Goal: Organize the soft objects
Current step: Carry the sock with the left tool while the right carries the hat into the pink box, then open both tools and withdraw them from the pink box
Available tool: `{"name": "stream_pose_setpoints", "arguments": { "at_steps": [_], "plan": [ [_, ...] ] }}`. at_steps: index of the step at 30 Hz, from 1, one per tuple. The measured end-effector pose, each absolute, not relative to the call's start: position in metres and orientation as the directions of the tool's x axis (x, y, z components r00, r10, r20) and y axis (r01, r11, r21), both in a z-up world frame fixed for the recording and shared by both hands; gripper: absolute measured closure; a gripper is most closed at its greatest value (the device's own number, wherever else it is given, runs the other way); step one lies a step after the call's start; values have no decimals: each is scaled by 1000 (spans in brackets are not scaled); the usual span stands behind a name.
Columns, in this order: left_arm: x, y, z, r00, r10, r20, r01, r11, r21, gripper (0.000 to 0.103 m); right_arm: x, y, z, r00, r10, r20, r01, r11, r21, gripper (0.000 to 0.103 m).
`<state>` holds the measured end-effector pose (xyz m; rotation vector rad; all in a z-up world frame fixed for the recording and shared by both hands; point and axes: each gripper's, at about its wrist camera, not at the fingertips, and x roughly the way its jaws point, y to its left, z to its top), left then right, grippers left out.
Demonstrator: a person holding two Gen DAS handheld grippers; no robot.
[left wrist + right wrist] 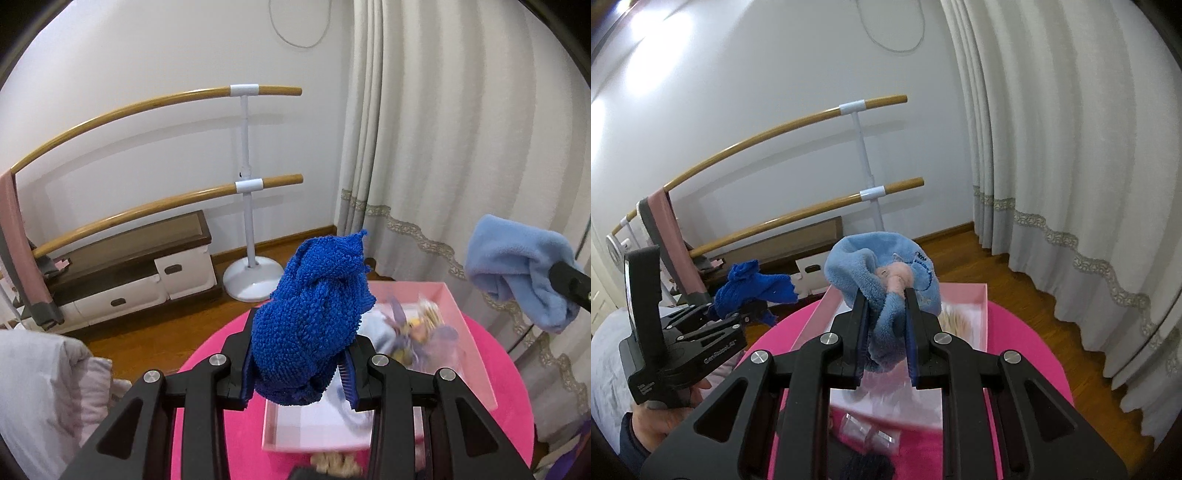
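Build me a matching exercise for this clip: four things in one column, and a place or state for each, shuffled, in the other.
Things:
1. dark blue cloth
2. light blue cloth
3. pink box
4. pink strap

Places or states:
A. sits open on the pink table
B. clamped in the right gripper
C. hangs over the wooden barre
D. clamped in the left gripper

Pairs: 1-D, 2-B, 3-A, 4-C
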<state>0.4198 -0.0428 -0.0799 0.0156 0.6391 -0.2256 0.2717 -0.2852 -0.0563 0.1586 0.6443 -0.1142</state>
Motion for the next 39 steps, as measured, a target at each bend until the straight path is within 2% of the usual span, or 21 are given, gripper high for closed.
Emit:
{"name": "stream_pose_setpoints", "arguments": {
  "at_steps": [20, 24, 26, 28, 30, 31, 32, 33, 34, 39],
  "plan": [
    [613, -110, -120, 634, -207, -745, 254, 966, -53, 69, 381, -325, -125, 667, -64, -742, 206, 973, 102, 87],
    [645, -124, -134, 603, -191, -775, 267, 963, -30, 64, 392, -330, -145, 629, -55, -776, 217, 970, 107, 87],
    [655, -131, -142, 587, -176, -790, 278, 961, -8, 54, 396, -333, -155, 610, -49, -791, 228, 967, 116, 80],
    [662, -134, -145, 600, -156, -785, 269, 963, 14, 24, 396, -338, -164, 596, -36, -802, 239, 962, 134, 70],
    [661, -133, -143, 631, -142, -763, 252, 967, 28, 10, 394, -341, -169, 588, -22, -809, 240, 960, 148, 57],
    [660, -131, -141, 642, -143, -753, 246, 969, 26, 3, 390, -342, -168, 593, -17, -805, 240, 958, 157, 43],
    [658, -130, -138, 649, -142, -748, 240, 971, 24, 0, 386, -344, -166, 602, -15, -798, 244, 956, 166, 27],
    [654, -128, -135, 656, -139, -742, 233, 972, 23, 0, 382, -345, -164, 613, -12, -790, 248, 952, 178, 18],
    [652, -125, -132, 663, -136, -736, 225, 974, 24, 0, 378, -347, -161, 624, -3, -782, 248, 949, 194, 0],
    [629, -110, -118, 704, -133, -698, 189, 982, 4, 0, 356, -346, -147, 651, -17, -759, 262, 943, 204, 0]
  ]
}}
